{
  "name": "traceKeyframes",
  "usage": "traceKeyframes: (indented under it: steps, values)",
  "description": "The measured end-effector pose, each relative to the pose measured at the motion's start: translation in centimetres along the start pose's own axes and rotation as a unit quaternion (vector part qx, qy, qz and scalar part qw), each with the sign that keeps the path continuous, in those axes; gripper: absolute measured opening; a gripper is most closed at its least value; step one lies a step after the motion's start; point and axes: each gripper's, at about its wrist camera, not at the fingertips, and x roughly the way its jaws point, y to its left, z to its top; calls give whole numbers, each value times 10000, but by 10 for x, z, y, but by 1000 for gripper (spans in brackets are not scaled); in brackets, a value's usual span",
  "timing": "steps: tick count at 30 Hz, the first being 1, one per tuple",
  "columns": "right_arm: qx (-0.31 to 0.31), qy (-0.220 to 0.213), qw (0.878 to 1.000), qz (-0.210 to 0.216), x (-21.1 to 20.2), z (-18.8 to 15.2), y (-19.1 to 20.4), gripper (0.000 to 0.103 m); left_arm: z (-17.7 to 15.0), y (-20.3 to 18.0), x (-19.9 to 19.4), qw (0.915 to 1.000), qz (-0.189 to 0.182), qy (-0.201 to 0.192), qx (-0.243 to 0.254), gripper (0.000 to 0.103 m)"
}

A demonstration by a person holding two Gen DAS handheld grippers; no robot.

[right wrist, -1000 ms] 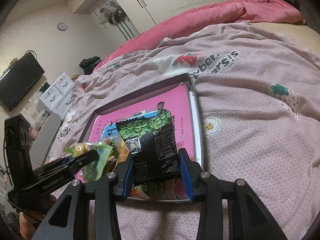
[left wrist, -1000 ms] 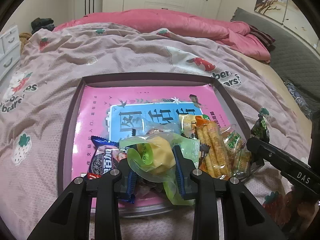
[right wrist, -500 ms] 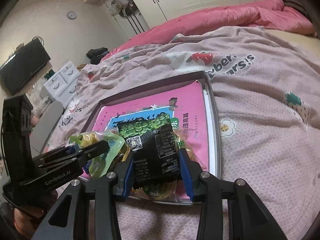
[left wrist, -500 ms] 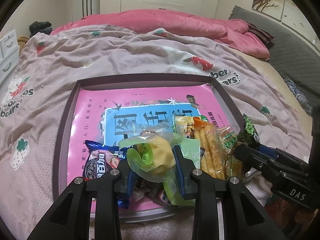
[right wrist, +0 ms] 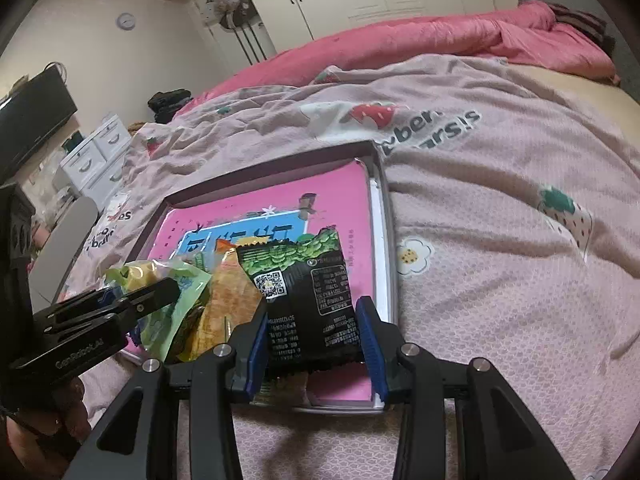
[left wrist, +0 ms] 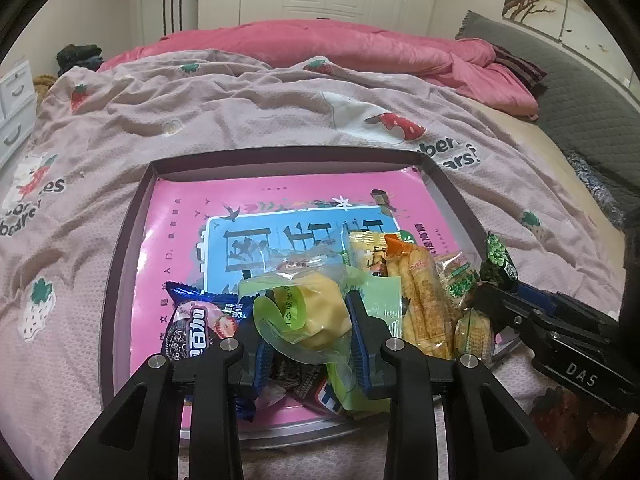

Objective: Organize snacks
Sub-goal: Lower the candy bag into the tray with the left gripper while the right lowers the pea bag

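Over the tray [left wrist: 120,280], my left tongs [left wrist: 308,320] clamp the green-yellow packet [left wrist: 316,312] and my right tongs [right wrist: 312,332] clamp the black packet [right wrist: 308,300], ready for sorting.

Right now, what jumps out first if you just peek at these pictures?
The bright pink tray on the strawberry bedspread, with snacks heaped at its near edge. The left gripper pinches a green-and-yellow packet; the right gripper holds a black packet above the tray's right side.
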Motion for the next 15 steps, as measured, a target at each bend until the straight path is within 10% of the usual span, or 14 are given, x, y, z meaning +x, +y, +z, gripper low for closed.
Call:
traceKeyframes:
  steps: [15]
  values:
    - [-50,-44,9999,122,2,-3,4,43,0,2,3,10000,-64,19,-29,34]
